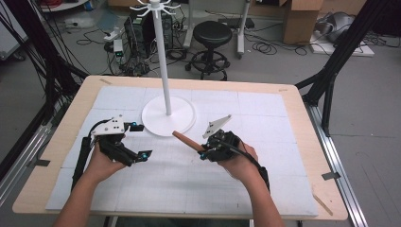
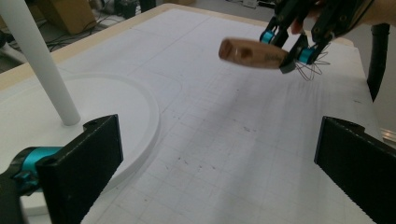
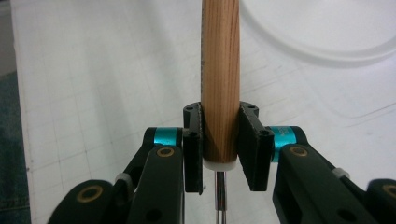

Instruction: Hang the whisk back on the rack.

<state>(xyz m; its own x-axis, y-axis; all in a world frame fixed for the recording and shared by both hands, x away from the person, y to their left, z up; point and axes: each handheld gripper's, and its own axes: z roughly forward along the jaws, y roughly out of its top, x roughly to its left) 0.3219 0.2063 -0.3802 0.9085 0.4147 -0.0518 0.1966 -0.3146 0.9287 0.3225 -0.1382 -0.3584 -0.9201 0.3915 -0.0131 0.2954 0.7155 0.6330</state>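
The right hand-held gripper (image 1: 202,152) is clenched on the round light-brown wooden handle of a wire whisk (image 3: 219,79), gripping near the wire end so the handle juts far and left toward the white hook stand with its round base (image 1: 168,117). It is carried above the white-matted desk (image 1: 265,118), probably for hanging. The left hand-held gripper (image 1: 140,141) rests released, near-left.

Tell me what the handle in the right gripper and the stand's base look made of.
The handle looks like unpainted wood: reddish-brown with lengthwise grain, matte; thin metal wires show at its far end. The base of the stand is smooth, uniform white, probably painted metal or plastic; I cannot tell which.
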